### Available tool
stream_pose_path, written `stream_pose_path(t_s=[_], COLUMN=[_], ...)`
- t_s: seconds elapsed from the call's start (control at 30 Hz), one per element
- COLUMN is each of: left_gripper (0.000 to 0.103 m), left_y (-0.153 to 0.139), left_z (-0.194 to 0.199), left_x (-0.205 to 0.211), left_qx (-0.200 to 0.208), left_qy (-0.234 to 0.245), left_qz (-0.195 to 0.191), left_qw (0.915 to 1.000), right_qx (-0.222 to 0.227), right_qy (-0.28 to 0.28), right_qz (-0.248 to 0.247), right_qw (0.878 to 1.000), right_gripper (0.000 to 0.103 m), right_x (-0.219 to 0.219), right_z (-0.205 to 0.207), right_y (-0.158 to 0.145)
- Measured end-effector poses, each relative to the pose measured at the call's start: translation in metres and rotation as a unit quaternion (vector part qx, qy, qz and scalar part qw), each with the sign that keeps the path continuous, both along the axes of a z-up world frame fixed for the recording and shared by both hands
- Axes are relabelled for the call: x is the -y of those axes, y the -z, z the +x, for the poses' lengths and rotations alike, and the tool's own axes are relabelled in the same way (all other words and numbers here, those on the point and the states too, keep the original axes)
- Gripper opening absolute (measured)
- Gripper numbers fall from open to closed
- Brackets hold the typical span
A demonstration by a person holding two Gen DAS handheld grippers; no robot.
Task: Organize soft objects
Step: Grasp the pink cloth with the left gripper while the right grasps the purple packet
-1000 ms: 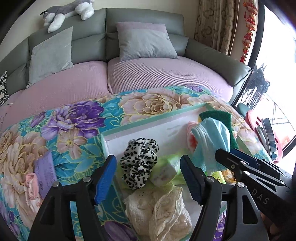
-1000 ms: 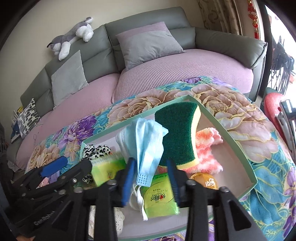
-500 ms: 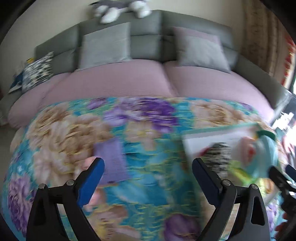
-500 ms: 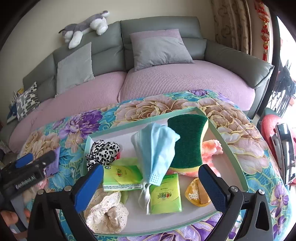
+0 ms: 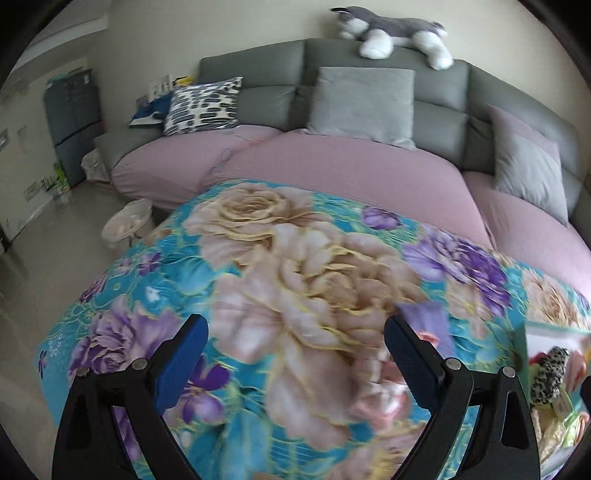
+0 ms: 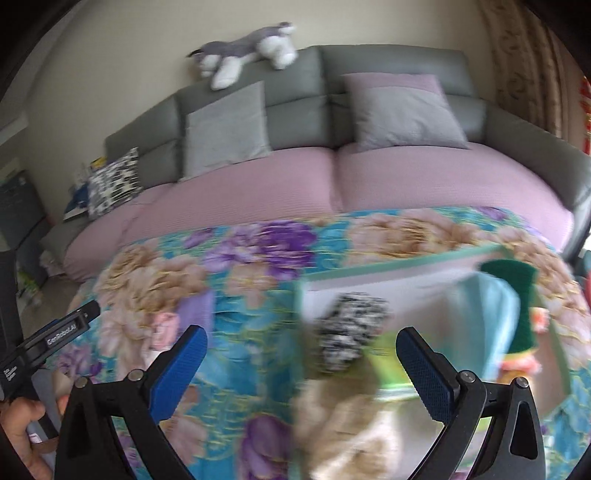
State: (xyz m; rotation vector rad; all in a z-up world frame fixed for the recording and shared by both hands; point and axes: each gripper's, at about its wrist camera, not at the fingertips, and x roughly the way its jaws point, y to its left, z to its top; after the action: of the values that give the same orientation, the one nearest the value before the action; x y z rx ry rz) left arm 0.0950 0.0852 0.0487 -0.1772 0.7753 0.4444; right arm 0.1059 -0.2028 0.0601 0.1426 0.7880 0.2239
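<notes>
Blue rubber pads are lining both pairs of tongs, and both are standing wide apart with nothing between them. The left gripper [image 5: 293, 354] is hanging over bare floral cloth; the turquoise, flower-printed table cover [image 5: 295, 280] is running unbroken between and ahead of its fingers, falling away at a rounded edge to the left, where pale floor is showing. Just beside its right finger a small lilac packet [image 5: 428, 317] is lying next to a blurred pink soft item [image 5: 384, 402]. Further to its right, at the frame's edge, the corner of the green-rimmed white tray [image 5: 521, 343] is showing, with a black-and-white leopard-print scrunchie [image 5: 550, 373] inside.

The right gripper [image 6: 301, 350] is hovering at the tray's [image 6: 399, 264] left rim, and the view is smeared by motion. Between its fingers the scrunchie [image 6: 351, 328] is lying in the tray, with a cream lace cloth [image 6: 343, 421] nearer and a green tissue pack [image 6: 391, 365] against the right finger. Beyond that finger a light-blue face mask [image 6: 487, 317] and a green-and-yellow scouring sponge [image 6: 517, 295] are standing up. To the left, open cloth [image 6: 236, 332] is separating the tray from the lilac packet [image 6: 195, 314] and the left gripper [image 6: 79, 321].

Past the table, a grey sofa with mauve seat covers [image 5: 351, 173] is curving round, carrying grey cushions [image 5: 364, 103] and a grey-and-white plush dog [image 5: 395, 35].
</notes>
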Motion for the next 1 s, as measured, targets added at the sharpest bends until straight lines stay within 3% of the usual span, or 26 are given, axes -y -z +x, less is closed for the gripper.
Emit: stream_pose_path(t_s=[0.27, 0.5, 0.8, 0.87, 0.93, 1.0], left_gripper=[0.096, 0.096, 0.096, 0.093, 0.075, 0.074], left_y=[0.031, 0.061, 0.088, 0.091, 0.094, 0.095], left_z=[0.012, 0.029, 0.047, 0.047, 0.048, 0.048], left_x=[-0.008, 0.018, 0.047, 0.049, 0.046, 0.044], left_qx=[-0.037, -0.075, -0.108, -0.113, -0.117, -0.118], left_qy=[0.051, 0.118, 0.160, 0.157, 0.152, 0.151], left_qz=[-0.058, -0.080, -0.085, -0.080, -0.084, -0.089], left_qw=[0.9964, 0.9870, 0.9774, 0.9778, 0.9778, 0.9775], right_qx=[-0.029, -0.049, -0.052, -0.053, -0.053, -0.053], right_qy=[-0.044, -0.034, -0.008, -0.006, -0.006, -0.008], right_qz=[-0.008, -0.008, 0.007, 0.010, 0.011, 0.011], right_qw=[0.999, 0.998, 0.999, 0.999, 0.998, 0.998], right_gripper=[0.103, 0.103, 0.103, 0.103, 0.103, 0.103], right_x=[-0.062, -0.064, -0.053, -0.052, -0.051, -0.052], right_z=[0.014, 0.023, 0.029, 0.029, 0.030, 0.030], right_y=[0.028, 0.048, 0.052, 0.052, 0.052, 0.053])
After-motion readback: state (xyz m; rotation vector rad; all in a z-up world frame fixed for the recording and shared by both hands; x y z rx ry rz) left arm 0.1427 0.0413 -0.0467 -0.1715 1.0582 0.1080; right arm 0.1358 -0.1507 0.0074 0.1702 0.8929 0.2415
